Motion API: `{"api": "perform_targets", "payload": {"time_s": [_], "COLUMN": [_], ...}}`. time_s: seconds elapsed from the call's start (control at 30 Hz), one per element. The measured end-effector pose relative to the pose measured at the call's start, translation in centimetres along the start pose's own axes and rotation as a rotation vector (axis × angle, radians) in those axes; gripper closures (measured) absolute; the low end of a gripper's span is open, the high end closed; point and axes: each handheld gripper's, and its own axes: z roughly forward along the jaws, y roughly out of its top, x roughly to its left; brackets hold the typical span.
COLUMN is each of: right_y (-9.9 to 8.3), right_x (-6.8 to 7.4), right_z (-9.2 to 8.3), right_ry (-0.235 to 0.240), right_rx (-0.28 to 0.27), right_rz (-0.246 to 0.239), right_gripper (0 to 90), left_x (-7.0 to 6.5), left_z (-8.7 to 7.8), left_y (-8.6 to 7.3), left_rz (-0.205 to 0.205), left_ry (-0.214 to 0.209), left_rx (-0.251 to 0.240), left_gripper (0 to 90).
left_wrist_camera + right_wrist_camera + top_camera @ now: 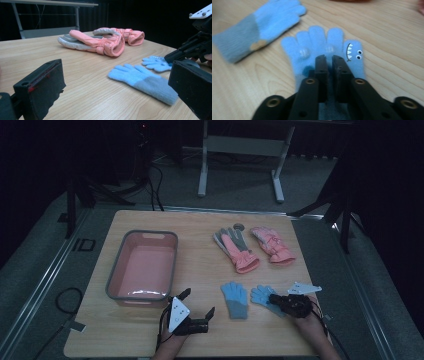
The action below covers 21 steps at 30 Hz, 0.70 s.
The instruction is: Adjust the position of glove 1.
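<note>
Two light blue knit gloves lie near the table's front right. The right one [261, 295] [312, 42] carries a shark face on its thumb. My right gripper [275, 299] [329, 58] rests on this glove's palm, jaws nearly together and pinching the fabric. The other blue glove [235, 300] [262, 27] [142, 80], with a grey cuff, lies flat just to the left, untouched. My left gripper [197, 303] [115, 85] sits at the front middle, open, with nothing between its jaws, aimed toward the gloves. In the left gripper view, the right gripper [186, 48] shows above the farther blue glove [156, 63].
A pink basin with a grey rim [150, 234] stands at the left, with nothing in it. Two pink and grey ski gloves [237, 249] [272, 245] [100, 42] lie at the back right. Bare wood [200, 270] lies between the basin and the gloves.
</note>
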Motion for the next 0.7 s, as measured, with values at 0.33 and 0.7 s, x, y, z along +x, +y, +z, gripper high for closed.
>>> {"api": "perform_targets", "payload": {"time_s": [0.33,0.7], "right_y": [2.5,1.8], "right_x": [2.5,4.7], "right_z": [-3.5,-4.8], "right_ry": [-0.266,-0.515], "right_rx": [-0.122,-0.139], "right_rz": [0.216,0.427], "right_gripper": [86.9,87.0], "left_x": [0.0,0.0], "left_z": [0.0,0.0], "left_y": [0.0,0.0], "left_rz": [-0.004,0.003], "left_ry": [0.003,0.002], "left_rx": [-0.001,0.002], "left_gripper": [0.5,0.5]}}
